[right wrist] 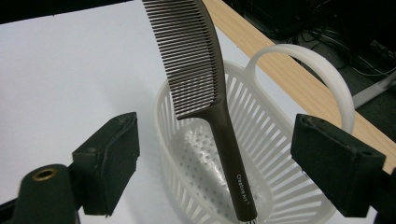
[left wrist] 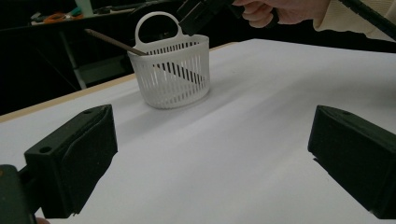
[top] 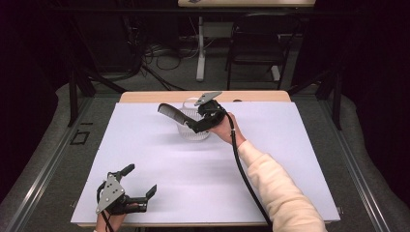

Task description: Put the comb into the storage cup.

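Standing handle-down in the white basket (right wrist: 261,186), the dark comb (right wrist: 205,93) leans against the basket's rim with its toothed end up in the air. Your right gripper (right wrist: 215,158) sits just above and beside the basket, and its two black jaws stand wide apart, one on each side of the comb's handle. Neither pad touches the comb: there is clear space between the left pad and the handle, and more still on the right. The comb rests on the basket alone. In the right gripper view the comb's handle runs down between your jaws to the perforated bottom of the basket, and the teeth face the left jaw.

From above, you can see the basket (top: 193,128) near the far edge of the white sheet (top: 159,159), with the comb (top: 171,113) sticking out over its left side and your right gripper (top: 200,123) held over it, your hand just behind.

Your left gripper (top: 140,181) lies at the near left corner of the sheet, well apart from the basket. Its jaws are also spread wide with nothing between them but bare sheet; in the left gripper view the basket (left wrist: 173,72) stands off ahead, the comb (left wrist: 112,42) poking out of it to the left.
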`<state>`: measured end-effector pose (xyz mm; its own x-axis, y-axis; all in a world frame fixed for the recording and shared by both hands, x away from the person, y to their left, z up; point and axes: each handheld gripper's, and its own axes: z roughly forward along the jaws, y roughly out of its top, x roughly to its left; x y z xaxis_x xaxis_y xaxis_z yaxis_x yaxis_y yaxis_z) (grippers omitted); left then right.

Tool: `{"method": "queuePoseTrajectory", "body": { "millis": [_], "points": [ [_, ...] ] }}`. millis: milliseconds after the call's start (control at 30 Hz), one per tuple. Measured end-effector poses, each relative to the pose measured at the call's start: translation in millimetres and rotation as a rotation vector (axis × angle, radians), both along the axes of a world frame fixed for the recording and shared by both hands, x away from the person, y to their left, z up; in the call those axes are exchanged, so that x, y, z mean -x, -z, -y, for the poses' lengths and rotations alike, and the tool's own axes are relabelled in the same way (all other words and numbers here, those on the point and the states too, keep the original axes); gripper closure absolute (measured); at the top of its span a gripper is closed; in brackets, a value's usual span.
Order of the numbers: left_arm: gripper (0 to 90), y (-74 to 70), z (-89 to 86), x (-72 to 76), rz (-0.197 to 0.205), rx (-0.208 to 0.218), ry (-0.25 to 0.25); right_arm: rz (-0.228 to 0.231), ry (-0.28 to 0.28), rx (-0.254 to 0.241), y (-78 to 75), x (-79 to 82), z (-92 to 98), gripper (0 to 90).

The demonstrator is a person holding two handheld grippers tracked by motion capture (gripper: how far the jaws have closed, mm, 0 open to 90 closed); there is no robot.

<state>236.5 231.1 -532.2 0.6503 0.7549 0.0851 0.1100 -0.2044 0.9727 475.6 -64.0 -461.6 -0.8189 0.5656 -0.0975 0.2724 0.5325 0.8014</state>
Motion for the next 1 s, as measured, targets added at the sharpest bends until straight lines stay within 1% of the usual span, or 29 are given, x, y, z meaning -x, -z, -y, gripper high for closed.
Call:
{"method": "queuePoseTrajectory", "body": {
  "millis": [100, 267, 300, 533, 700, 867, 1000],
  "points": [
    [1.3, 0.0, 0.0, 0.1, 0.0, -0.001, 0.0, -0.003, -0.013, -0.001, -2.1, 2.9, 2.5, 11.8],
    [1.4, -0.2, 0.0, 0.2, 0.001, -0.002, -0.002, -0.023, -0.032, -0.003, -5.5, 8.5, 6.7, 5.8],
    [1.3, -0.2, 0.3, 0.3, 0.0, -0.001, -0.002, -0.036, -0.037, -0.004, -5.8, 9.8, 7.8, 5.0],
    [1.4, -0.4, 0.4, 0.7, 0.001, -0.003, -0.001, -0.07, -0.059, 0.004, -5.3, 18.7, 18.7, 0.0],
    [1.3, -0.4, 0.1, 1.0, 0.002, -0.003, -0.002, -0.076, -0.057, -0.003, -6.0, 26.0, 29.1, 0.0],
    [1.3, -0.5, 0.6, 0.7, 0.001, -0.006, -0.001, -0.092, -0.058, -0.011, -7.0, 32.2, 40.1, 0.0],
    [1.4, -0.5, 0.8, 0.7, 0.0, -0.005, -0.003, -0.089, -0.059, -0.011, -7.0, 38.1, 47.8, 0.0]
  ]
}}
